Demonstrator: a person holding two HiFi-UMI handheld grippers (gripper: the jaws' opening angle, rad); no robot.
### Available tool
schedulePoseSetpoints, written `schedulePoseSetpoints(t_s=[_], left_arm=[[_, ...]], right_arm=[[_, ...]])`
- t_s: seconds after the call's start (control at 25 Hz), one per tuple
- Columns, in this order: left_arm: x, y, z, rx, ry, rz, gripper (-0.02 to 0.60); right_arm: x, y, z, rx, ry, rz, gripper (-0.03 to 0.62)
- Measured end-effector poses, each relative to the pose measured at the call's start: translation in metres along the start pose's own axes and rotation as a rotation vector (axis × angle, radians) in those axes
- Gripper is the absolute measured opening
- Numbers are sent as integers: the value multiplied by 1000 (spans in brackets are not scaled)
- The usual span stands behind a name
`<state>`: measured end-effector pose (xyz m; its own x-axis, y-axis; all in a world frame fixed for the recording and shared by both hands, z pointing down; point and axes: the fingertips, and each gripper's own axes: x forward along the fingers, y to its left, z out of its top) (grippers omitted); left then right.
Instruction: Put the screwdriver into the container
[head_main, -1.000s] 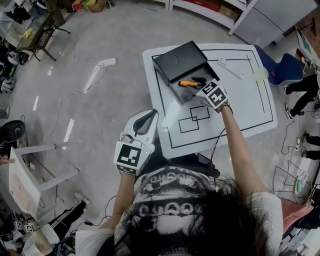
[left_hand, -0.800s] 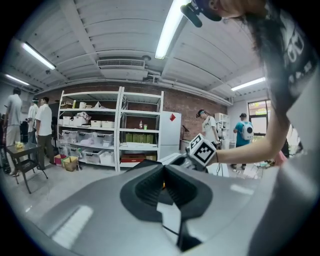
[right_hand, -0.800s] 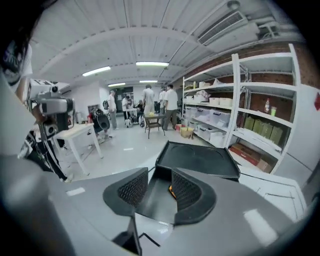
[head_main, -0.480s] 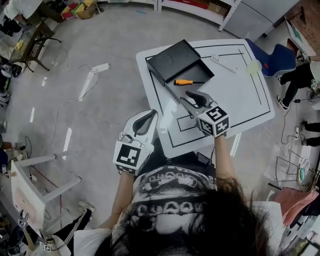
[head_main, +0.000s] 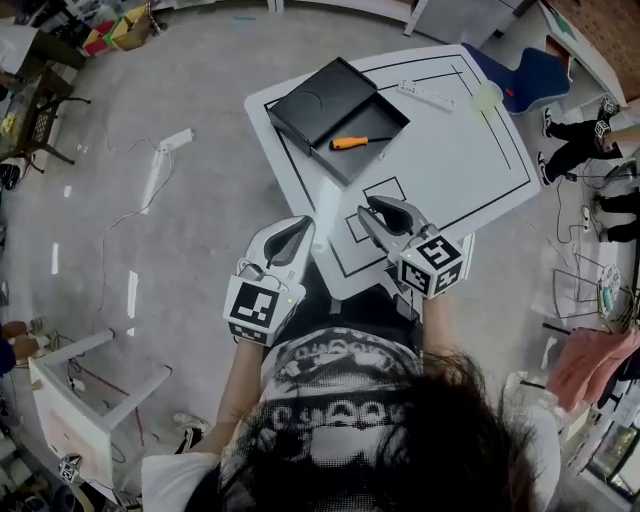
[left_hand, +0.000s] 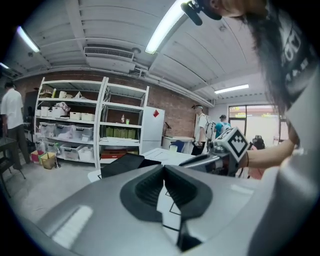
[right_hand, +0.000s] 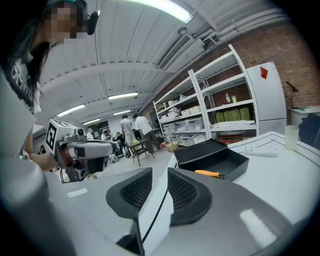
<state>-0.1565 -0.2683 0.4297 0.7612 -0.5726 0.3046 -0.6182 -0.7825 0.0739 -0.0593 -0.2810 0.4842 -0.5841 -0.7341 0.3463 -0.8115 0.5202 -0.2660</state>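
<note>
Down at the near table (head_main: 470, 140) edge, well short of the container (head_main: 322, 92), the right gripper (head_main: 372, 207) is empty, jaws slightly apart, just been closing on nothing. Left gripper (head_main: 297, 228) hangs farther from the container, jaws pressed together. Risk now, I'd guess: a careless swing nudges the container and tips the screwdriver (head_main: 358, 142) out. It lies flat inside the container, well apart from both grippers: orange handle, thin dark shaft.

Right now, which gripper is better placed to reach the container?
Right gripper: over the table, nearer the container; its empty jaws have just been closing. Left gripper hangs beside the table.
</note>
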Motion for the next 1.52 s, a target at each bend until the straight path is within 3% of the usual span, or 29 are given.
schedulePoseSetpoints(t_s=[0.24, 0.48, 0.72, 1.24, 1.52], left_arm=[[9, -25, -9, -9, 7, -62, 0], [9, -52, -9, -3, 3, -60, 0], [-1, -84, -3, -3, -24, 20, 0], [-32, -223, -21, -10, -31, 145, 0], [-57, -277, -29, 3, -26, 205, 0]], right_arm=[[-31, 6, 0, -7, -18, -42, 91], [-61, 3, 1, -11, -42, -65, 67], [-106, 14, -6, -43, -57, -27, 60], [-236, 28, -41, -93, -119, 61, 29], [-283, 50, -54, -118, -150, 122, 14]])
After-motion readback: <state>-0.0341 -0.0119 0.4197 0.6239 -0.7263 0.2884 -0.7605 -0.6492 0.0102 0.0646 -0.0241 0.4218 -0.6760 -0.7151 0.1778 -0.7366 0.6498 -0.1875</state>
